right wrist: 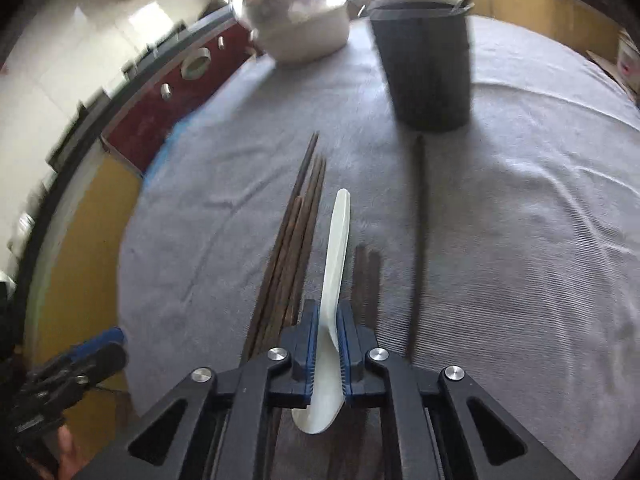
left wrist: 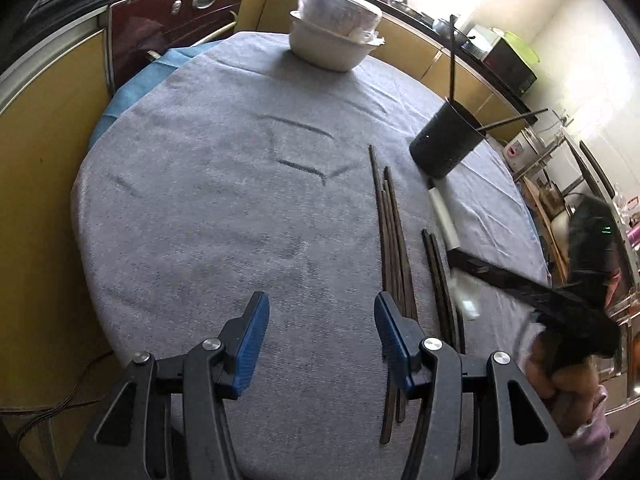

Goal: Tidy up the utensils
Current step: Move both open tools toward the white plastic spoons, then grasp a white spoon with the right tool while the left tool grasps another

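Observation:
My right gripper (right wrist: pixel 328 312) is shut on a white spoon (right wrist: pixel 335 248), gripped near its bowl with the handle pointing forward above the table. The spoon also shows in the left wrist view (left wrist: pixel 442 214). Several dark chopsticks (right wrist: pixel 298 232) lie on the grey cloth to its left, a pair (right wrist: pixel 368 272) lies to its right, and one more (right wrist: pixel 420 216) lies further right. The black utensil holder (right wrist: pixel 426 60) stands ahead with chopsticks in it. My left gripper (left wrist: pixel 320 312) is open and empty, just left of the chopsticks (left wrist: pixel 390 224). The holder (left wrist: pixel 446 142) shows at the right.
A white bowl stack (left wrist: pixel 334 38) with a plastic-wrapped bundle stands at the table's far edge. The round table carries a grey cloth (left wrist: pixel 224 200). A dark red oven (left wrist: pixel 176 12) and yellow cabinets (left wrist: pixel 48 120) lie beyond. The left gripper shows in the right wrist view (right wrist: pixel 92 354) at lower left.

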Demonstrator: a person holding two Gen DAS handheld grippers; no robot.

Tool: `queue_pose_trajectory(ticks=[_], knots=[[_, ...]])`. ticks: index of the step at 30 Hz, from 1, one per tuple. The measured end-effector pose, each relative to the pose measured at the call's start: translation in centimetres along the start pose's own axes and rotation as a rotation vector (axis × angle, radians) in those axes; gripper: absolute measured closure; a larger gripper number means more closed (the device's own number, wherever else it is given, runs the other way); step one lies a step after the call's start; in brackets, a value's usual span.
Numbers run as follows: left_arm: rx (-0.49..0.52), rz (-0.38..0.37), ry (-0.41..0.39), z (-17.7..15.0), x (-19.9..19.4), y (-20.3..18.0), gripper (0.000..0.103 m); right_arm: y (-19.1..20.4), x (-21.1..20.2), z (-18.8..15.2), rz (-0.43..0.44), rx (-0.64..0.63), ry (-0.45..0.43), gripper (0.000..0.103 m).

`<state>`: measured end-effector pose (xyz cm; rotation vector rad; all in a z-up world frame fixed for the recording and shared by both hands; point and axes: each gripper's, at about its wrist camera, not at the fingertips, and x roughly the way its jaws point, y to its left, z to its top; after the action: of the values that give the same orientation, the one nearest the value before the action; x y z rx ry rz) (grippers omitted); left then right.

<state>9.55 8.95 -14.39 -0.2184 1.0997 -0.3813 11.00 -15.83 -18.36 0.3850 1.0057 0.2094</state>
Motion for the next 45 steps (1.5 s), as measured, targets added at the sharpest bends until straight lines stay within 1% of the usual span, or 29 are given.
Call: queue_pose_trajectory(ticks=[2,4,6,7,8,10,12,14,16,19,22,25,27,30,32,35,37,38,41,43,45], knots=[[0.016,-0.005,0.005,0.0,0.3,-0.7,0.047,-1.2,-2.3,-0.2,0.053,0.042,-0.043,0.093],[0.034,-0.011,0.008,0.1,0.5,-1.6,0.047,-2.6,-5.1,-0.5,0.113,0.089,-0.109,0.093],[0.052,-0.021,0.011,0.1,0.7,-2.6,0.047,-4.0,-7.1,-0.6,0.159,0.142,-0.16,0.089],[0.059,-0.024,0.012,0.1,0.8,-3.0,0.047,-5.0,-8.2,-0.7,0.179,0.183,-0.177,0.088],[0.072,-0.025,0.012,0.1,0.8,-3.6,0.047,-6.4,-9.5,-1.0,0.202,0.229,-0.213,0.086],[0.093,-0.024,0.013,0.1,0.9,-4.4,0.047,-8.4,-11.8,-1.1,0.19,0.276,-0.313,0.085],[0.107,-0.023,0.017,-0.1,1.0,-4.9,0.047,-10.2,-13.3,-1.0,0.204,0.312,-0.34,0.081],[0.115,-0.02,0.023,-0.1,1.1,-5.4,0.047,-11.5,-14.6,-1.3,0.154,0.333,-0.384,0.081],[0.12,-0.022,0.032,-0.2,1.5,-5.9,0.047,-12.2,-15.2,-1.8,0.128,0.332,-0.392,0.081],[0.146,-0.022,0.05,-0.3,2.2,-7.3,0.047,-13.4,-14.2,-2.2,0.105,0.365,-0.355,0.081],[0.171,-0.027,0.057,-0.3,2.7,-8.7,0.047,-13.5,-12.4,-2.2,0.079,0.363,-0.272,0.081],[0.184,-0.031,0.065,-0.3,3.3,-9.6,0.047,-12.6,-9.8,-1.4,0.054,0.329,-0.173,0.081],[0.191,-0.027,0.072,-0.6,3.6,-9.8,0.047,-11.7,-8.4,-0.9,0.04,0.29,-0.127,0.081],[0.185,-0.023,0.083,-0.8,3.8,-9.5,0.047,-10.1,-5.6,0.1,-0.005,0.235,-0.035,0.082],[0.182,-0.018,0.085,-0.7,3.9,-9.1,0.047,-9.7,-4.3,0.4,-0.021,0.223,0.016,0.082],[0.18,-0.018,0.08,-0.6,3.8,-8.9,0.048,-9.2,-2.2,1.0,-0.072,0.212,0.058,0.082],[0.189,-0.022,0.079,-0.5,3.7,-8.8,0.048,-9.0,-1.2,1.3,-0.085,0.204,0.076,0.081],[0.193,-0.023,0.079,-0.4,3.7,-8.9,0.048,-8.8,-1.1,1.5,-0.095,0.193,0.067,0.081],[0.198,-0.035,0.078,-0.3,3.7,-8.9,0.048,-8.2,-0.6,2.0,-0.133,0.166,0.079,0.081],[0.202,-0.046,0.08,-0.1,3.7,-9.1,0.05,-7.7,-0.2,2.3,-0.165,0.127,0.095,0.088],[0.215,-0.058,0.085,0.2,3.8,-9.6,0.061,-7.6,-0.2,2.4,-0.19,0.099,0.102,0.096]])
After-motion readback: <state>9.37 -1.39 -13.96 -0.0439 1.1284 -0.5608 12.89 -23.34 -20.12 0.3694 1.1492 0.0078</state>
